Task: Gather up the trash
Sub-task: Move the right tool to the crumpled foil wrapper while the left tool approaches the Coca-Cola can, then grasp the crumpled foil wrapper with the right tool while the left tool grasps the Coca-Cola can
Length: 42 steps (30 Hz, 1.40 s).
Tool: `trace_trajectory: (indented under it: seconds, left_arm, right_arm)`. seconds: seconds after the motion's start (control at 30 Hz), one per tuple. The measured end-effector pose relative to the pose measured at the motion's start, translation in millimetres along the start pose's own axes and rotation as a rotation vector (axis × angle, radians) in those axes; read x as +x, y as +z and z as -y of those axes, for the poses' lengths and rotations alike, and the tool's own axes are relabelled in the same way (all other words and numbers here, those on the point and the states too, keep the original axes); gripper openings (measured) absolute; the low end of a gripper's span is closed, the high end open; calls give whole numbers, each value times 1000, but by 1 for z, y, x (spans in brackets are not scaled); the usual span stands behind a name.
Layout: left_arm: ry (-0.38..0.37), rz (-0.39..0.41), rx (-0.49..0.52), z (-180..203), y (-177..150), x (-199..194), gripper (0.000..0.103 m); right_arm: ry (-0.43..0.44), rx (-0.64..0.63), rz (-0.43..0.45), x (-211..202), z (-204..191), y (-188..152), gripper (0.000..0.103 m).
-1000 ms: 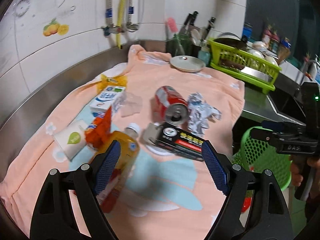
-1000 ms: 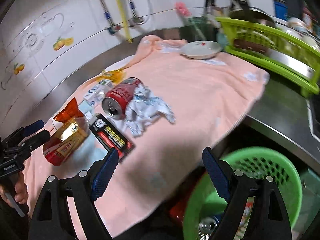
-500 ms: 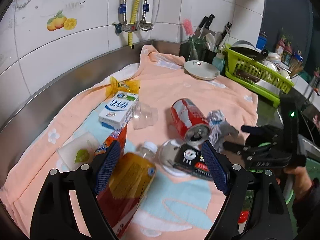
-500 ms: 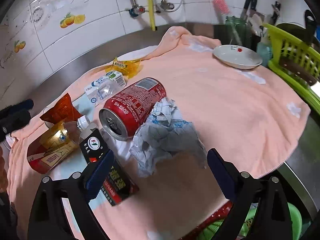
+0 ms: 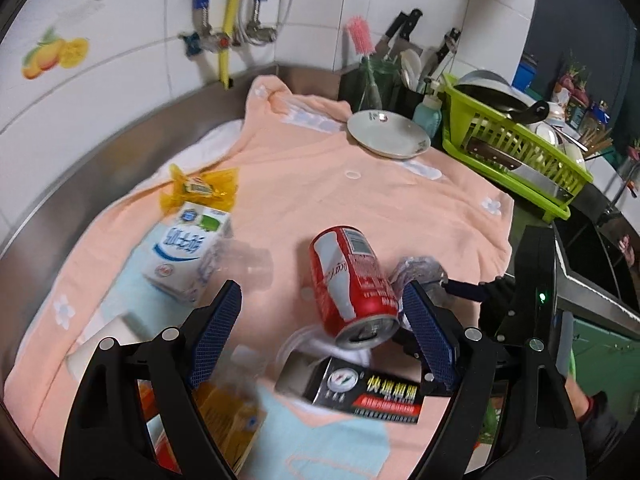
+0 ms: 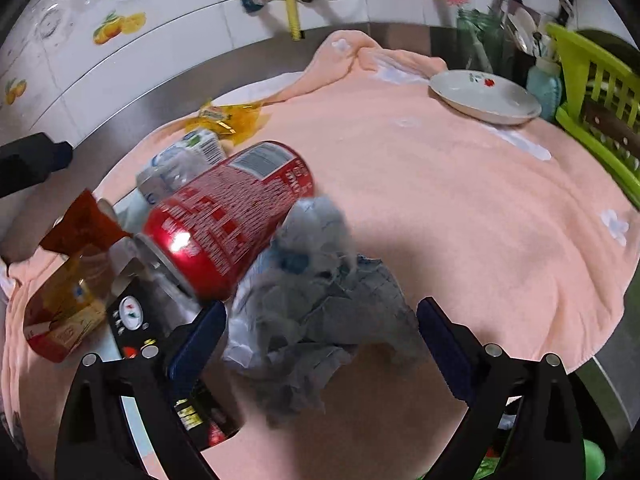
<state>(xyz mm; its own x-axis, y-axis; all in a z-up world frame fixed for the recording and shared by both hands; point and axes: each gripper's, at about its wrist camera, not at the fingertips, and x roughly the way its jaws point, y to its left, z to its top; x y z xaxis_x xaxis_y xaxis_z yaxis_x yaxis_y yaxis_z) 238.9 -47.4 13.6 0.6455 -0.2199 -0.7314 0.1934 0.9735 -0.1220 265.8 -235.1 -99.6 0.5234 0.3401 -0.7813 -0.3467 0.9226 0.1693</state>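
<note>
On a peach towel [image 6: 460, 208] spread across a steel kitchen counter, we are working through scattered trash with a gripper in each hand. We are lowering our right gripper [image 6: 320, 340] around a crumpled paper wad [image 6: 316, 312]; its jaws have just been opening wide and are straddling the wad without pressing it, probably readying a grab. A red soda can [image 6: 228, 220] is lying on its side, touching the wad. We are holding our left gripper [image 5: 320, 332] above the can, jaws apart and empty. Near the can are lying a black carton [image 5: 372, 392], a milk carton [image 5: 188, 252], a yellow wrapper [image 5: 204, 188] and a juice bottle [image 6: 64, 304]. A white plate [image 6: 484, 98] is sitting well apart, beside a green dish rack [image 5: 516, 148].
</note>
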Motion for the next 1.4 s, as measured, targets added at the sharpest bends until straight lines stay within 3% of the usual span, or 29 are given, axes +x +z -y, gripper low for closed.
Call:
trace_trajectory:
  seconds: [0.1, 0.27, 0.63, 1.03, 1.4]
  left_arm:
    - [-7, -50, -9, 1, 7, 21, 82]
    - [-11, -124, -32, 1, 13, 57, 82]
    - [-48, -208, -40, 17, 7, 98, 82]
    - [-166, -285, -164, 16, 1, 122, 81]
    - [-148, -269, -127, 36, 2, 130, 76]
  right_arm:
    - [10, 19, 3, 3, 6, 0, 87]
    - [25, 41, 10, 2, 13, -2, 65]
    - [35, 96, 47, -11, 25, -11, 41]
    - [40, 126, 89, -34, 31, -24, 39]
    - [-11, 134, 132, -77, 43, -46, 39]
